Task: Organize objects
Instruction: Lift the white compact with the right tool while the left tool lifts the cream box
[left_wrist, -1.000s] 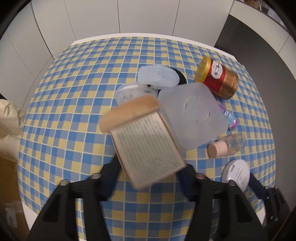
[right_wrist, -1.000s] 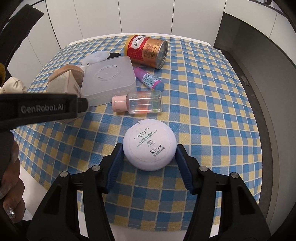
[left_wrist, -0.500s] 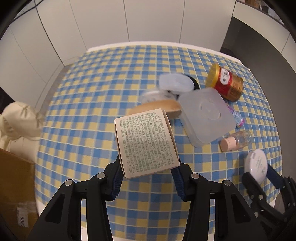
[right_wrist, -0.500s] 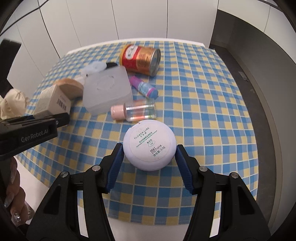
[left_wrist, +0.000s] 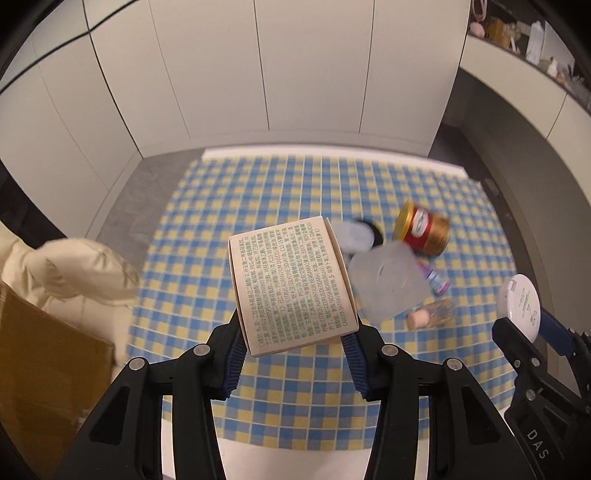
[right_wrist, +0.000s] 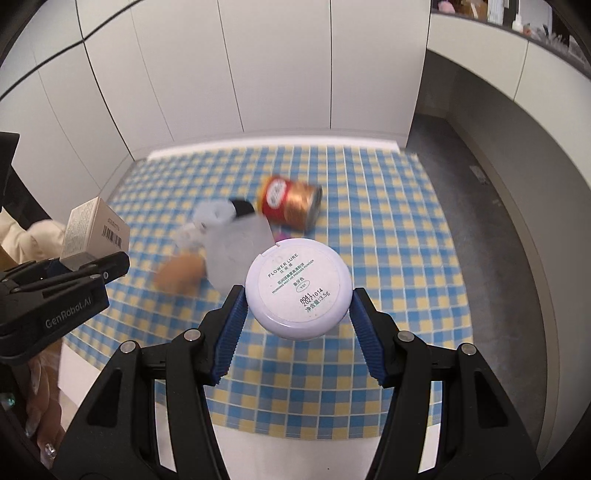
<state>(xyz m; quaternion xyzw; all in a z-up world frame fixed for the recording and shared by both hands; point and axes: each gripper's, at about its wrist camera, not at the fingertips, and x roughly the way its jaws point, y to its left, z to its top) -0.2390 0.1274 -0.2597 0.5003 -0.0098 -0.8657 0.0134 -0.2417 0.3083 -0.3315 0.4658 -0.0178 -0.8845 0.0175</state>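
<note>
Box (left_wrist: 291, 284) clamped, left gripper (left_wrist: 295, 354); table edge (left_wrist: 332, 153) beyond.

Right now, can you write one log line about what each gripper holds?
left gripper: shut on beige box | right gripper: shut on white compact | both above checkered table

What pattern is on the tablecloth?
A blue, yellow and white check; the tablecloth shows best in the right wrist view.

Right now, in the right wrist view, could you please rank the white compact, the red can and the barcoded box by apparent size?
1. White compact, largest, though it sits nearest the camera, which inflates it.
2. Red can.
3. Barcoded box; close to the can, so that order is unsure.
</note>
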